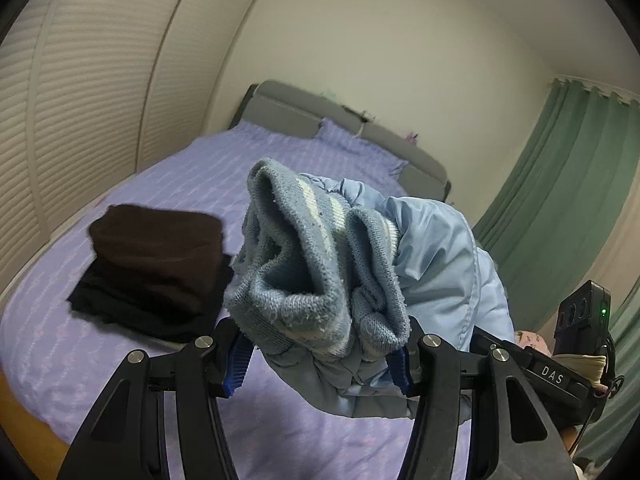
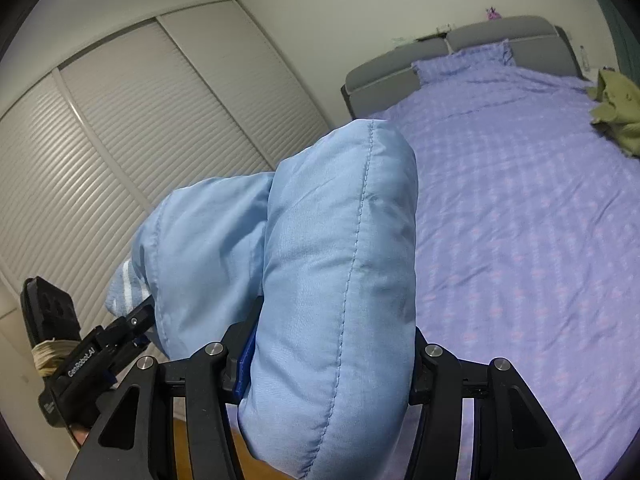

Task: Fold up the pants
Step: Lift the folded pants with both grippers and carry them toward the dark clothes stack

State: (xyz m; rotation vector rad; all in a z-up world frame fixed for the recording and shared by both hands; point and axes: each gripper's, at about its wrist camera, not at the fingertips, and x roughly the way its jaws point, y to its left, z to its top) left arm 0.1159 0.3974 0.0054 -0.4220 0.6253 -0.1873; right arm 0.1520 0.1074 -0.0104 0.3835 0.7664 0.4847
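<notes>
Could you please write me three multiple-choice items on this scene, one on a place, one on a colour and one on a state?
1. Where does the dark folded stack lie?
A. on the bed
B. on the floor
C. on the headboard

2. What colour is the bedspread?
A. green
B. purple
C. white

3. How are the light blue padded pants held?
A. lying loose on the bed
B. by one gripper alone
C. by both grippers, raised off the bed

Key: 1 A, the stack rests on the bed cover; 2 B, it is purple with a paler pattern; 3 C, the left gripper clamps the ribbed cuffs and the right gripper the folded bulk.
</notes>
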